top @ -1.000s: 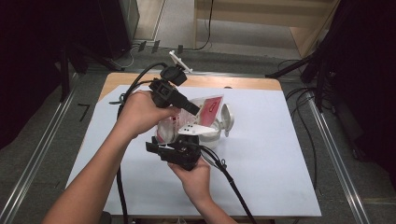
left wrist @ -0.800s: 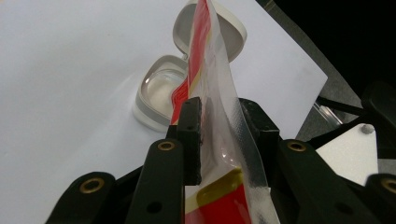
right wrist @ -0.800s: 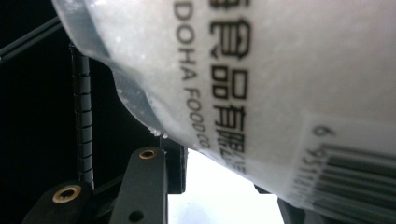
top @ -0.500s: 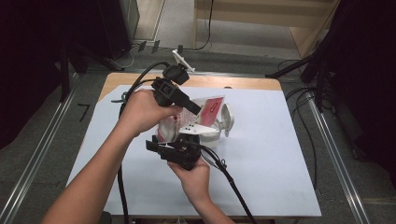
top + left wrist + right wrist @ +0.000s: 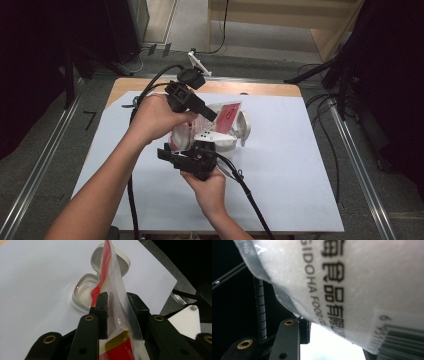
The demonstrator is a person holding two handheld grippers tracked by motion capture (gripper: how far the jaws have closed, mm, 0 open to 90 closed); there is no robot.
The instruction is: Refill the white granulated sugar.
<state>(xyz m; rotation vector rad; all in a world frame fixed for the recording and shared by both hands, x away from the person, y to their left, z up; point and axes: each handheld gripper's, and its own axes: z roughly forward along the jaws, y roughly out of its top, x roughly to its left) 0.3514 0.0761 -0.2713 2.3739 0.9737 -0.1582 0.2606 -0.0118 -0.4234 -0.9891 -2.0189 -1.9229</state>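
Over the middle of the white table sheet (image 5: 300, 165), nothing much is changing. Compared with a second ago, both hands are sitting in nearly the same spot and the red-and-clear packet (image 5: 227, 114) is still hanging above the open white clamshell box (image 5: 235, 132). I read that as a hold phase: the packet is being steadied or worked at its edge and is not being moved anywhere yet. It isn't in the box.

Left gripper (image 5: 210, 116): jaws are clamping the packet. The left gripper view is showing the film pinched between the pads, with the clear part running up past them and the box directly below.

Right gripper (image 5: 194, 149): it's pointing up at the packet's lower end from below. The right gripper view is showing the printed film right against the lens and one jaw at the packet's edge. I can't tell whether the pads are actually pressing.

Pose: the left hand (image 5: 155, 117) is reaching in from the left, forearm angling across the sheet and gripper tilting down to the right. The right hand (image 5: 210, 185) is sitting close to the near edge, wrist turned up.
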